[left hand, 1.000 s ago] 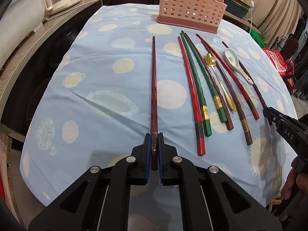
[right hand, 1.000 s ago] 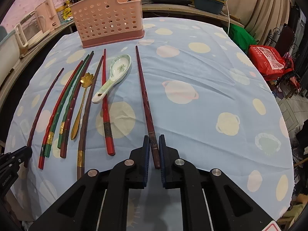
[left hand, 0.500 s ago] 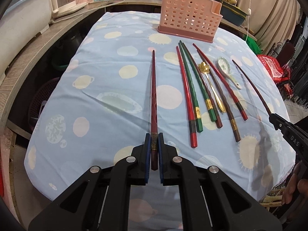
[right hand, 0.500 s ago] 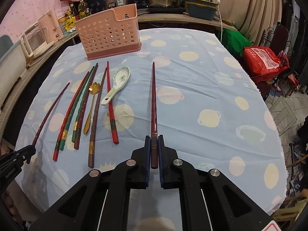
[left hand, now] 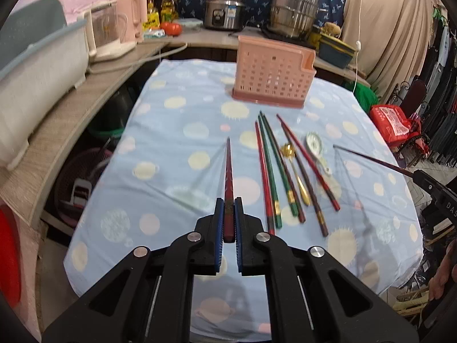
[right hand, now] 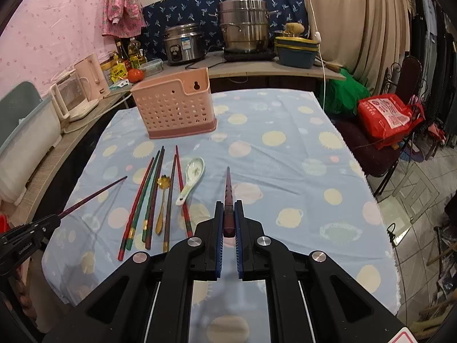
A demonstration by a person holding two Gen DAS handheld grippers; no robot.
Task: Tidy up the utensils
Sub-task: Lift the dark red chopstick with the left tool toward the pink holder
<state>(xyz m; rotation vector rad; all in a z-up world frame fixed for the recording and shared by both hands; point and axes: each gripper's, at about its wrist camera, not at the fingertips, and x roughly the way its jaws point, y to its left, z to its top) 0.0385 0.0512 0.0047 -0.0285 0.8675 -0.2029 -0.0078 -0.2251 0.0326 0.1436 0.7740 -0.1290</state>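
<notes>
1. Dark red chopstick point(left hand: 228, 183) sits pinched tight in the left gripper point(left hand: 227, 223), held by its thick end, its tip up off the blue spotted cloth point(left hand: 171, 171).
2. The right gripper point(right hand: 228, 223) is squeezed shut on a second dark chopstick point(right hand: 228, 197) the same way.
3. Both should go into the pink basket point(left hand: 271, 77) at the far end of the table. I think it is best to keep the grip firm, lift high, and drop the thin tips in first.
4. Watch that the two long sticks do not bump.
5. The other chopsticks point(left hand: 274, 171), gold spoon point(left hand: 297, 177) and white spoon point(left hand: 317, 151) lie in a row between the grippers.
6. Only the right view shows the basket's open top and its keyhole slot point(right hand: 196, 85).
7. Only the left view shows fingers point(left hand: 445, 274) under the right gripper.
</notes>
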